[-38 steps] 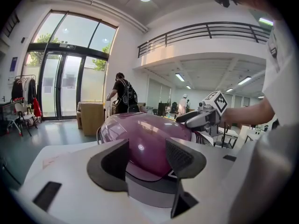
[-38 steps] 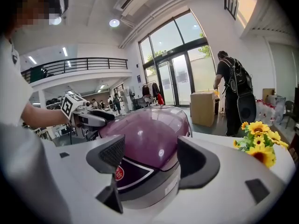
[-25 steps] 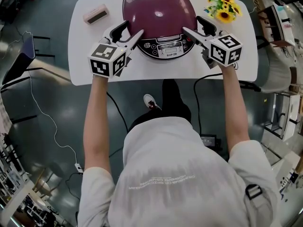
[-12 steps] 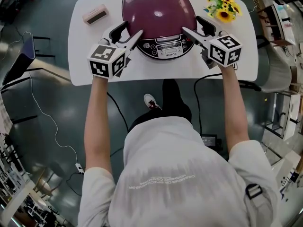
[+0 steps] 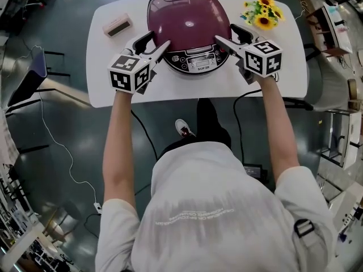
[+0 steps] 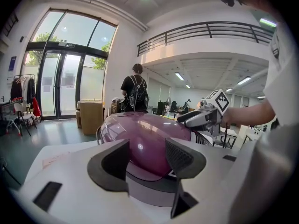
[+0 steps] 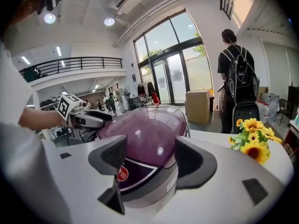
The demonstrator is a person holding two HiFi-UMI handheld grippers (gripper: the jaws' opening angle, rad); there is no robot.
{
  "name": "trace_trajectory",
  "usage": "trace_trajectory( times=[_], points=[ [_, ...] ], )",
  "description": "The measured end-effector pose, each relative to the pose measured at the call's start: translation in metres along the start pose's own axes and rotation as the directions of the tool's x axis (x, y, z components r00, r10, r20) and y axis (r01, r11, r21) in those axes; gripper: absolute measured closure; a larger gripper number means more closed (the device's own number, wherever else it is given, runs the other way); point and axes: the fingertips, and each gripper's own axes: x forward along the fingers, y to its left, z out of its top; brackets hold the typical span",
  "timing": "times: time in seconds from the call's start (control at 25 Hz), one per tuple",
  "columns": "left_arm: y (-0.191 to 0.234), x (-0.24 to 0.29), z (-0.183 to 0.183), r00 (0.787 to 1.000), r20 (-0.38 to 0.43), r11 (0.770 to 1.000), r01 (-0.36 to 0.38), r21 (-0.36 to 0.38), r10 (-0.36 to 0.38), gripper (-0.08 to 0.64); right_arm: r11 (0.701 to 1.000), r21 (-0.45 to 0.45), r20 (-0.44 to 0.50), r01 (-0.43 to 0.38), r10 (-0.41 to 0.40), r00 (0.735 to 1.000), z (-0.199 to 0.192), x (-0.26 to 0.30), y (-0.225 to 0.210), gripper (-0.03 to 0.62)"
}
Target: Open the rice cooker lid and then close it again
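The purple rice cooker (image 5: 190, 16) stands on the white table (image 5: 266, 84) with its lid down and its control panel (image 5: 195, 60) facing me. My left gripper (image 5: 154, 40) sits at the cooker's front left, open, with the dome (image 6: 145, 139) showing beyond its bare pads. At the cooker's front right is my right gripper (image 5: 228, 34), also open. Its jaws have just been closing a little. Nothing is pinched between them, and the cooker (image 7: 145, 134) lies just past the tips. Each gripper view shows the other gripper across the dome: right (image 6: 196, 118), left (image 7: 91, 120).
A bunch of sunflowers (image 5: 261, 10) stands at the table's back right, close to my right gripper. A small pinkish box (image 5: 117, 24) lies at the back left. A person with a backpack (image 7: 238, 87) stands beyond the table. Cables run over the floor (image 5: 57, 152).
The head view has shifted slightly. Both grippers stay at the cooker's flanks, and the right jaws look a little narrower.
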Motion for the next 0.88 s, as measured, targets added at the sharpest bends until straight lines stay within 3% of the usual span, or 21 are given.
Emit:
trace_trajectory(
  times=[0.12, 0.2, 0.32, 0.52, 0.76, 0.88],
  points=[
    [0.002, 0.0, 0.0, 0.999, 0.032, 1.0, -0.014, -0.024, 0.015, 0.318, 0.999, 0.0, 0.029, 0.032, -0.032, 0.999, 0.007, -0.005, 0.0, 0.407],
    [0.004, -0.002, -0.001, 0.999, 0.032, 0.999, -0.034, -0.04, 0.036, 0.34, 0.999, 0.023, 0.063, 0.039, -0.041, 0.997, 0.014, -0.009, 0.002, 0.416],
    [0.007, -0.01, -0.002, 0.997, 0.018, 0.997, -0.072, -0.009, 0.073, 0.376, 0.998, -0.015, 0.078, 0.062, -0.06, 0.995, 0.022, -0.013, 0.009, 0.422],
    [0.016, -0.037, 0.005, 0.982, 0.059, 0.983, -0.181, -0.021, 0.182, 0.505, 0.992, -0.065, 0.106, 0.11, -0.103, 0.989, 0.033, -0.031, 0.025, 0.467],
    [0.006, -0.077, 0.022, 0.962, 0.126, 0.968, -0.248, 0.034, 0.242, 0.543, 0.98, -0.118, 0.164, 0.16, -0.139, 0.976, 0.048, -0.059, 0.052, 0.53],
    [-0.002, -0.1, 0.03, 0.953, 0.161, 0.961, -0.27, 0.054, 0.258, 0.545, 0.963, -0.195, 0.179, 0.188, -0.153, 0.972, 0.053, -0.072, 0.068, 0.56]
  ],
)
